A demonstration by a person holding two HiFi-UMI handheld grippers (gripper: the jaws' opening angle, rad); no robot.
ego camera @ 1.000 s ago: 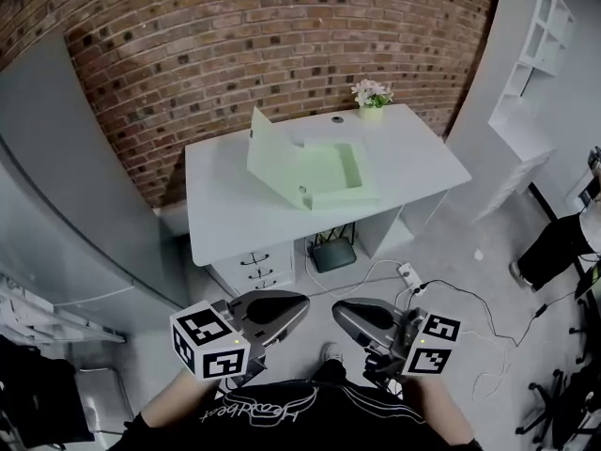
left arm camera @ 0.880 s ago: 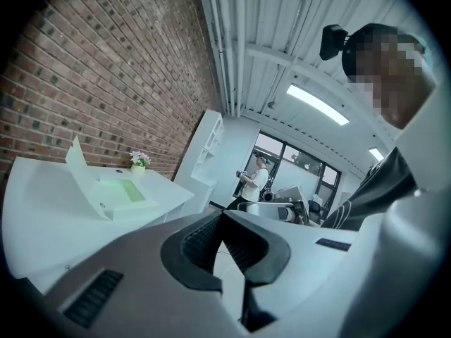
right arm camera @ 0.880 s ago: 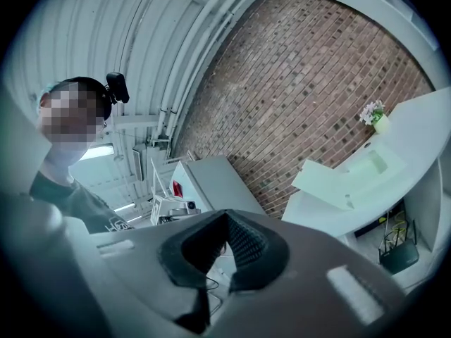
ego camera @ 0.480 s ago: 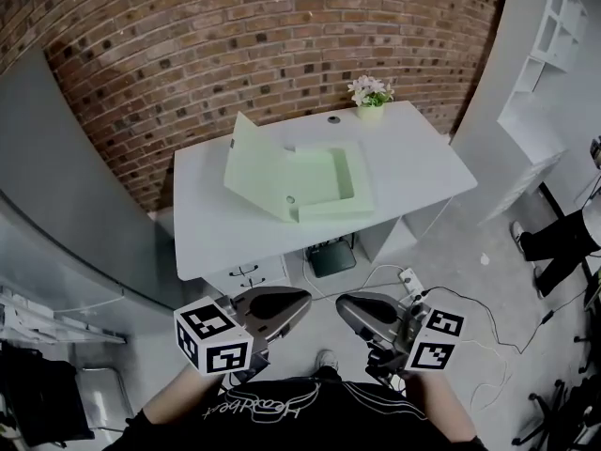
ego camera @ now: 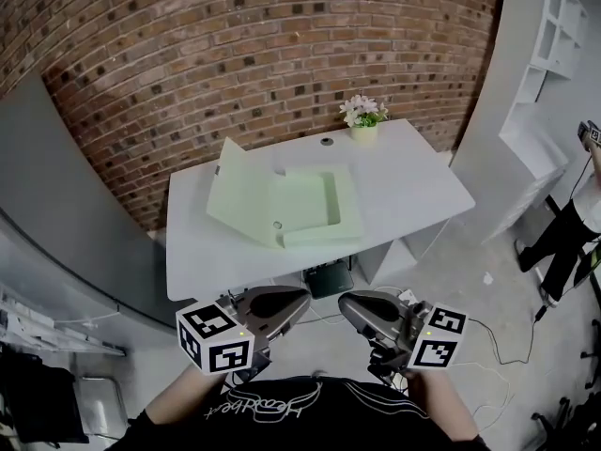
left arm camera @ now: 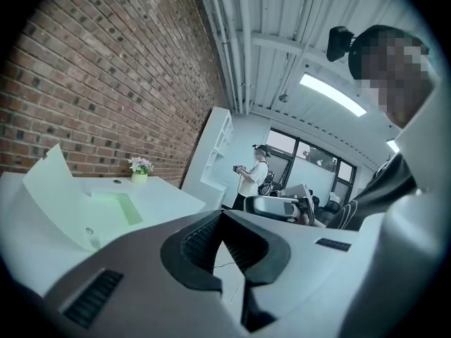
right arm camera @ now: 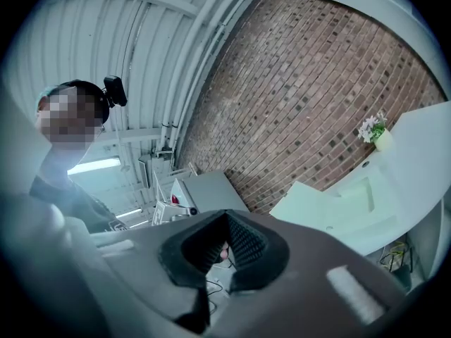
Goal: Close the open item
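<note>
A light-green box file (ego camera: 299, 205) lies open on the white desk (ego camera: 413, 191), its lid (ego camera: 237, 203) standing up at the left side. My two grippers hang well short of the desk, close to my body. The left gripper (ego camera: 302, 299) is shut and holds nothing, and the right gripper (ego camera: 344, 304) is shut and empty too. In the left gripper view the shut left gripper (left arm camera: 224, 214) stands to the right of the file (left arm camera: 91, 213). The right gripper view has the right gripper (right arm camera: 227, 215) to the left of the file (right arm camera: 352, 201).
A small pot of flowers (ego camera: 362, 116) stands at the desk's back edge by the brick wall. Drawers and a black box (ego camera: 329, 278) sit under the desk, and cables lie on the floor. A person (ego camera: 575, 224) stands at the right near white shelving (ego camera: 549, 45).
The desk and file have slid lower and leftward in the head view and look nearer. Both grippers keep their place in front of my body, still shut.
</note>
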